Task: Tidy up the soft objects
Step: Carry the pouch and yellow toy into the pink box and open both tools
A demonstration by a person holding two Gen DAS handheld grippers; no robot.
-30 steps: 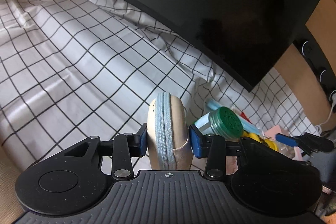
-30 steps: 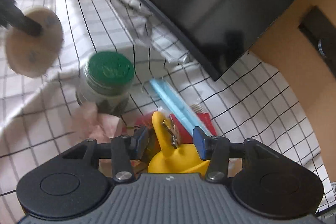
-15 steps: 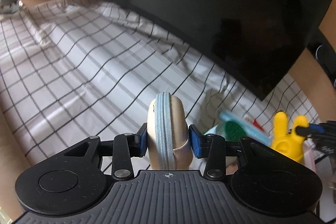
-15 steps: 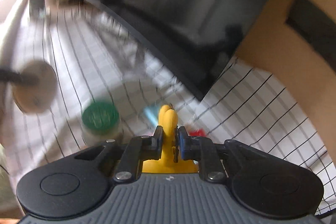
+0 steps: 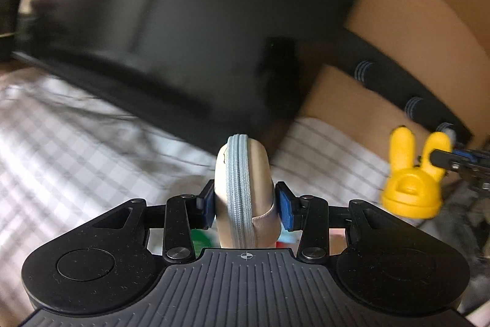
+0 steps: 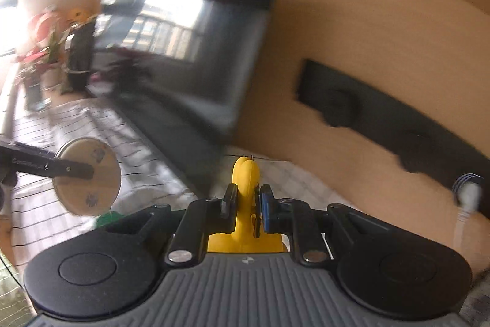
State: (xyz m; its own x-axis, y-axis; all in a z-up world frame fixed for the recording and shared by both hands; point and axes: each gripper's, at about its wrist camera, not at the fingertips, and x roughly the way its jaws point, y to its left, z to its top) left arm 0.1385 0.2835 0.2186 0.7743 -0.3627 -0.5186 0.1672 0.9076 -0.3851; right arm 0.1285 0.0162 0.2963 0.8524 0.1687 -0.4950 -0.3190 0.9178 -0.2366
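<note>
The round pouch [image 5: 245, 192] is beige with a grey-blue zipper; the rabbit-eared toy [image 5: 412, 176] is yellow; the cloth [image 5: 76, 149] is white with dark checks.

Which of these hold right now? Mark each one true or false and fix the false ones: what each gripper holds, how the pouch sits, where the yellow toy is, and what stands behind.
1. The left gripper is shut on a beige round pouch. True.
2. The pouch's zipper edge faces the left wrist camera. True.
3. The right gripper is empty. False: its fingers clamp the yellow bunny toy by an ear.
4. The yellow bunny toy lies on the checked cloth. False: it is held in the air, seen at the right of the left wrist view.
5. A dark screen stands behind the cloth. True.
</note>
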